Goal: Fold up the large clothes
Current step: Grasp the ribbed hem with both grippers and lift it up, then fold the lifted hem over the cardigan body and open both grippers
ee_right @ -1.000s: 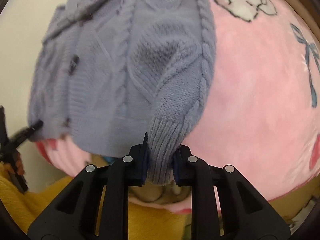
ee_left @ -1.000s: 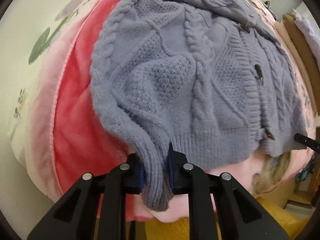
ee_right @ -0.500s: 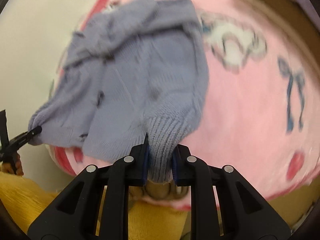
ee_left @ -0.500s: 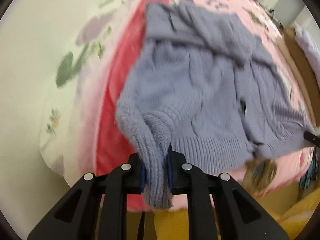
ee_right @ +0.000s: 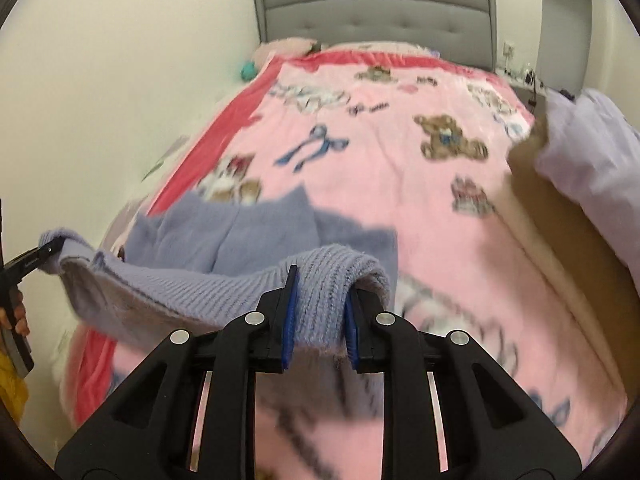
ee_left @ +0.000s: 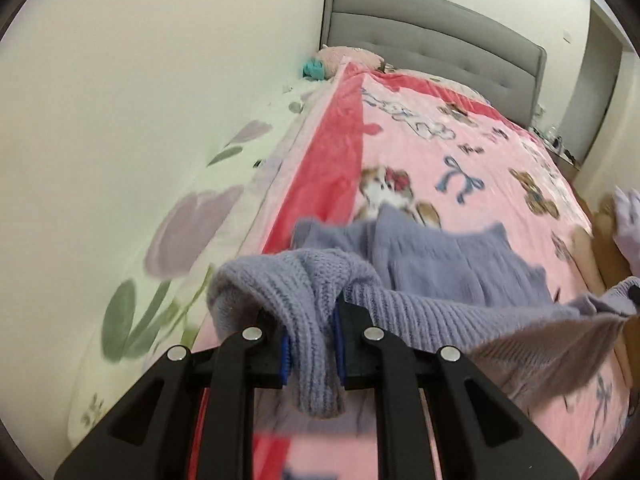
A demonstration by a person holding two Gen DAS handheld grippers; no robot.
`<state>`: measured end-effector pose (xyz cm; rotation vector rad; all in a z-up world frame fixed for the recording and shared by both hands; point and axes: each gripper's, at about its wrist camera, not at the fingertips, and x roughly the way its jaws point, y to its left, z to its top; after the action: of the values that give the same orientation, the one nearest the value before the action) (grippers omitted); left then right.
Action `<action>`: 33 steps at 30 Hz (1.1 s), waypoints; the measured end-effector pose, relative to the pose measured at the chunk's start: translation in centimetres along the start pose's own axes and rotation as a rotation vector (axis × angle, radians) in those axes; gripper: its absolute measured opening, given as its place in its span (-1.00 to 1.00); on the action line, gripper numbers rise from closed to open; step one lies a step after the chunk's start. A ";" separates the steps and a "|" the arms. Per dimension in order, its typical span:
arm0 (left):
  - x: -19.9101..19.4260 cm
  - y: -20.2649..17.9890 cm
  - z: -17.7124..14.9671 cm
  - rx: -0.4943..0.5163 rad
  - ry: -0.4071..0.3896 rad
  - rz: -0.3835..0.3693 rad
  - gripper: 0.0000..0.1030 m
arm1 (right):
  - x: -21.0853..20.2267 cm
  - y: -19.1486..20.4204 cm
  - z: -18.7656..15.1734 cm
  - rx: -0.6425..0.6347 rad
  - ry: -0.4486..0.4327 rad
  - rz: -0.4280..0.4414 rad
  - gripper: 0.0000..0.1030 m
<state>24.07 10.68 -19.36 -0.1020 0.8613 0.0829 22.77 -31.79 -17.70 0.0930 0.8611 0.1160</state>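
Note:
A lavender knit cardigan [ee_left: 440, 272] hangs lifted above the pink blanket, stretched between both grippers by its ribbed hem. My left gripper [ee_left: 310, 340] is shut on one hem corner. My right gripper [ee_right: 320, 320] is shut on the other hem corner of the cardigan [ee_right: 224, 240]. The far part of the garment still lies on the bed. The left gripper's tip [ee_right: 44, 254] shows at the left edge of the right wrist view, the right gripper's tip [ee_left: 634, 292] at the right edge of the left wrist view.
The bed carries a pink bear-print blanket [ee_right: 400, 152] with a red border [ee_left: 332, 152] and a grey headboard [ee_right: 376, 16]. A wall [ee_left: 140, 80] runs along its left side. A white bundle [ee_right: 592, 152] and tan fabric [ee_right: 560, 232] lie at the right.
Both grippers have lifted the cardigan's hem up off the bed and tilted up, so the whole bed and headboard have come into view.

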 end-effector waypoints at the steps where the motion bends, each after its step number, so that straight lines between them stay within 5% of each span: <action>1: 1.3 -0.4 1.0 -0.012 0.000 -0.008 -0.69 | 0.9 0.0 0.7 0.000 -0.006 0.000 -0.63; 7: 9.9 -1.9 7.2 -0.067 0.048 -0.054 -0.69 | 9.0 -1.5 6.9 -0.005 -0.031 -0.038 -0.62; 11: 12.9 -3.5 9.8 -0.057 0.044 -0.084 -0.69 | 13.7 -4.2 10.0 0.117 -0.025 -0.035 -0.62; 15: 18.3 -3.4 10.4 -0.104 0.149 -0.064 -0.69 | 19.0 -6.5 9.5 0.220 0.056 -0.053 -0.62; 22: 23.5 -4.0 8.5 0.058 0.235 -0.028 -0.63 | 25.4 -8.4 6.2 0.330 0.159 -0.055 -0.61; 29: 24.1 -5.2 7.8 0.205 0.203 0.007 -0.29 | 27.6 -6.1 5.5 0.145 0.231 -0.129 -0.53; 30: 23.9 -5.0 8.0 0.191 0.205 -0.003 -0.25 | 27.6 -6.1 5.6 0.142 0.231 -0.128 -0.42; 33: 23.5 -3.3 9.3 0.068 0.240 -0.081 0.24 | 26.1 -6.9 6.1 0.229 0.178 -0.040 -0.09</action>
<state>46.70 9.27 -31.00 -0.0842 1.0973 -0.0350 44.75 -35.23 -34.21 0.2833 1.0518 -0.0130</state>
